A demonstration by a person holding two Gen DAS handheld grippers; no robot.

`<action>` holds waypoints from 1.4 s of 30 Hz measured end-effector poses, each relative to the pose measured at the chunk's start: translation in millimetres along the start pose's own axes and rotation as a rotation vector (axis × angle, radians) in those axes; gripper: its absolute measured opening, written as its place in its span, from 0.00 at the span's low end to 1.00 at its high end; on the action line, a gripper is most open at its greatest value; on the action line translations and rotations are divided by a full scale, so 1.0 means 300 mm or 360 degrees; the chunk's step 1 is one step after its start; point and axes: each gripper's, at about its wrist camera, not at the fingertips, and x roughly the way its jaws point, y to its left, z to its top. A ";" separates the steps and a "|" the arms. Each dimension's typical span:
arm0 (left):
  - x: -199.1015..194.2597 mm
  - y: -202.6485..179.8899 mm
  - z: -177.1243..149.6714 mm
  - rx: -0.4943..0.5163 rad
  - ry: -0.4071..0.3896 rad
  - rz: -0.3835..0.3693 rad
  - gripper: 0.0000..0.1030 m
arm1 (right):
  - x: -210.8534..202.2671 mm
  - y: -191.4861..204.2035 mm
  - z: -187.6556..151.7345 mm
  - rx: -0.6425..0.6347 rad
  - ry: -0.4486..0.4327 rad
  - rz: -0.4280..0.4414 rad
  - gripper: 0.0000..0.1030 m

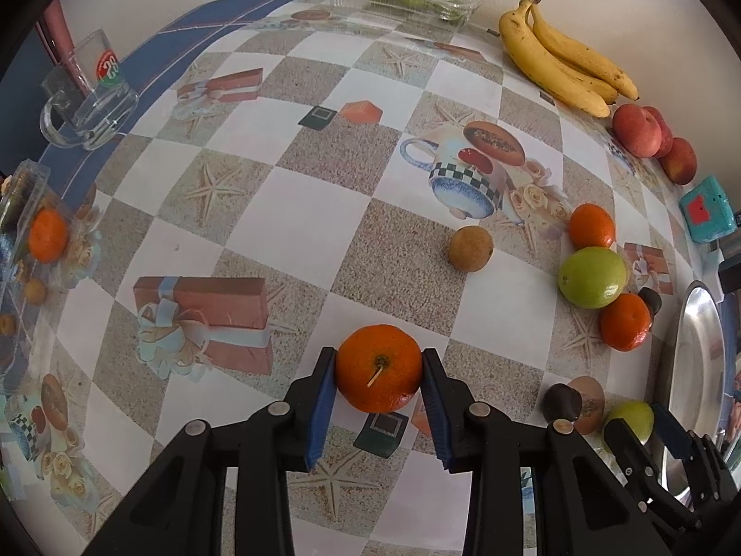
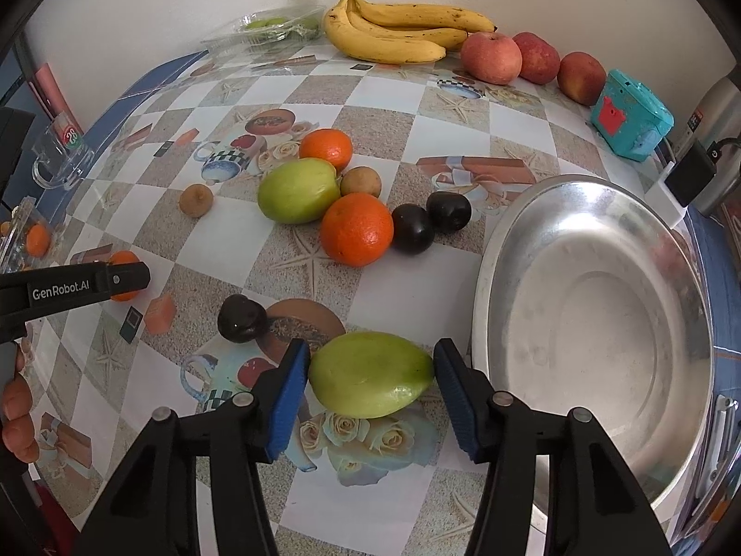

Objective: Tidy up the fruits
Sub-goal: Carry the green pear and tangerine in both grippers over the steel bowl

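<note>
Left gripper [image 1: 377, 377]: clamped on a tangerine [image 1: 379, 367], both blue pads touching its sides, fruit resting on the table [image 1: 296, 213].
Right gripper [image 2: 370, 377]: jaws astride a green fruit [image 2: 370, 374]; left pad touching or nearly so, right pad at its tip; firm hold not confirmed.
Metal bowl [image 2: 481, 278]: empty, just right of the green fruit.
Loose pile [image 2: 356, 229]: oranges, dark plums, farther back.
Bananas [image 2: 393, 30]: along the wall.
Risk: the oval green fruit may pivot or slip on lifting, since contact is near its narrow end.
</note>
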 end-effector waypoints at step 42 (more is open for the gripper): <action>-0.179 -0.162 -0.005 0.0083 -0.0232 -0.0154 0.37 | -0.132 -0.101 0.029 0.0264 -0.0174 0.0147 0.55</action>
